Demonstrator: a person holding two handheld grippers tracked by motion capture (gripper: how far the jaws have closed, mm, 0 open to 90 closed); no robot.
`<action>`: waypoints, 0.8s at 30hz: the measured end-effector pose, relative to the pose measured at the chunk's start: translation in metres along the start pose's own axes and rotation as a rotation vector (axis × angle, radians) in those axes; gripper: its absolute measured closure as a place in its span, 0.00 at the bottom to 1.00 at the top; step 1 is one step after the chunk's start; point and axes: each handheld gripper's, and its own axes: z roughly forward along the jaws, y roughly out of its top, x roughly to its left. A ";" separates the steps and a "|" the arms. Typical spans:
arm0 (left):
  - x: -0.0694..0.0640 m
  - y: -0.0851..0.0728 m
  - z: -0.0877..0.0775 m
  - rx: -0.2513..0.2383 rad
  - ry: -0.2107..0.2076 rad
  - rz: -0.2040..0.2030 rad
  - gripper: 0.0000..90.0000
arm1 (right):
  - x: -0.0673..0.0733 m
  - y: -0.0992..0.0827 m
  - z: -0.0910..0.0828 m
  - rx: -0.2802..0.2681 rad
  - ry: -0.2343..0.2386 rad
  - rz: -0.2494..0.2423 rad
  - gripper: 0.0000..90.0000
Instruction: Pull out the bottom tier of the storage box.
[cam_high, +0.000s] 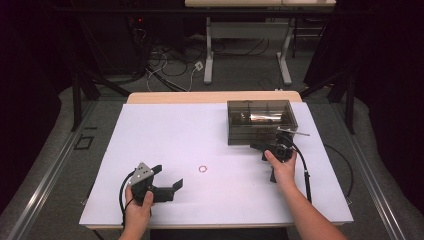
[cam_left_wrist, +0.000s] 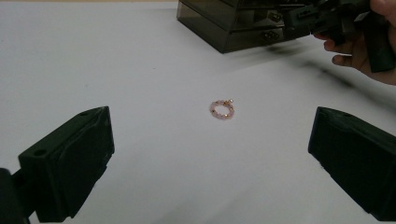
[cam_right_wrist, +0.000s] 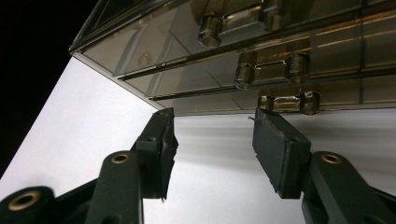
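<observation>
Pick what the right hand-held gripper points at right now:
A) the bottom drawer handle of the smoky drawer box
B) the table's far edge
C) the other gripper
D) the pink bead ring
A: in the right gripper view the right hand-held gripper stands with its jaws apart just short of the bottom drawer handle of the smoky drawer box, pressing on nothing; the bead ring lies apart at mid-table.

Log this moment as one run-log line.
right tongs: open at drawer box bottom handle | left tongs: open, empty | bead ring: on table
</observation>
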 end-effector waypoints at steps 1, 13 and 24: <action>0.000 0.000 0.000 0.000 0.000 0.000 0.00 | 0.000 -0.001 0.002 -0.019 -0.002 0.006 0.56; 0.000 -0.001 -0.001 0.003 0.004 -0.008 0.00 | -0.010 0.001 0.010 0.010 -0.016 0.083 0.60; 0.000 -0.001 0.000 0.004 0.002 -0.009 0.00 | -0.017 0.000 0.015 0.038 -0.015 0.120 0.61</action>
